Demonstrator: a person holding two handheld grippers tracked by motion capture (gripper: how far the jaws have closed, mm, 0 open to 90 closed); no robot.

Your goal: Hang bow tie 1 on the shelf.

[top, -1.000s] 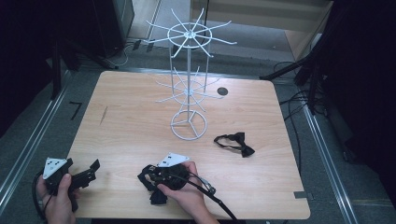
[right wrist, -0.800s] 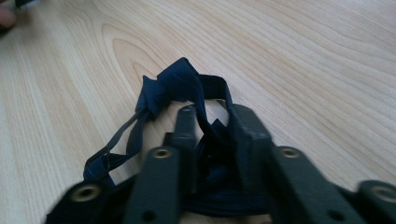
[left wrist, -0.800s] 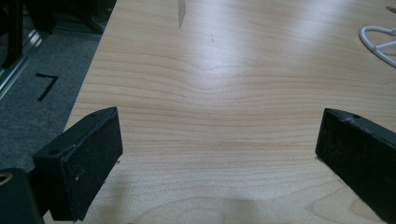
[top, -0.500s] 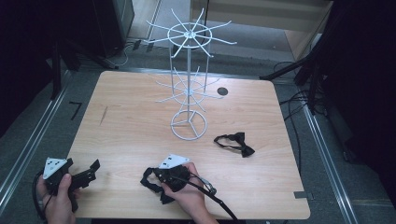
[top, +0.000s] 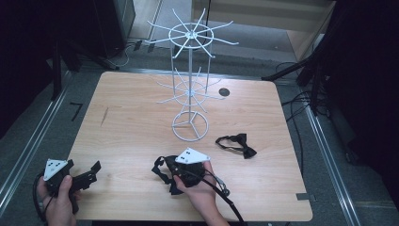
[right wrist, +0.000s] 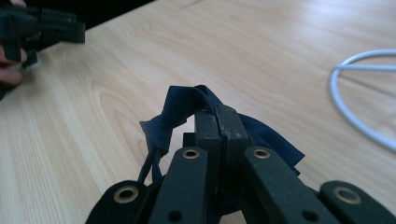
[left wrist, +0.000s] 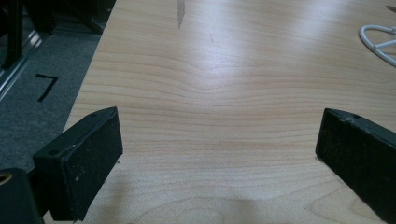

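The light wooden bench (top: 141,122) with rounded corners carries everything here, and grey carpet lies around it. On the carpet off the bench's left side a black mark shaped like a "7" (left wrist: 46,86) can be read.

Toward the far middle of the bench stands a tall white wire display stand (top: 189,84) with two tiers of spoke-like hooks and a ring base; nothing hangs on its hooks.

The left gripper (top: 77,176), black with a grey three-cornered plate, is held at the bench's near left corner. Its fingers (left wrist: 86,158) are spread wide apart over bare wood, with nothing between them.

The right gripper (top: 181,172) sits at the near middle of the bench. Its fingers (right wrist: 219,128) are pressed together, pinching a dark navy fabric bow tie (right wrist: 182,109) with its strap, just above the wood.

A second black bow tie (top: 237,145) with a looped strap lies flat on the bench, right of the stand's base and well apart from both grippers.
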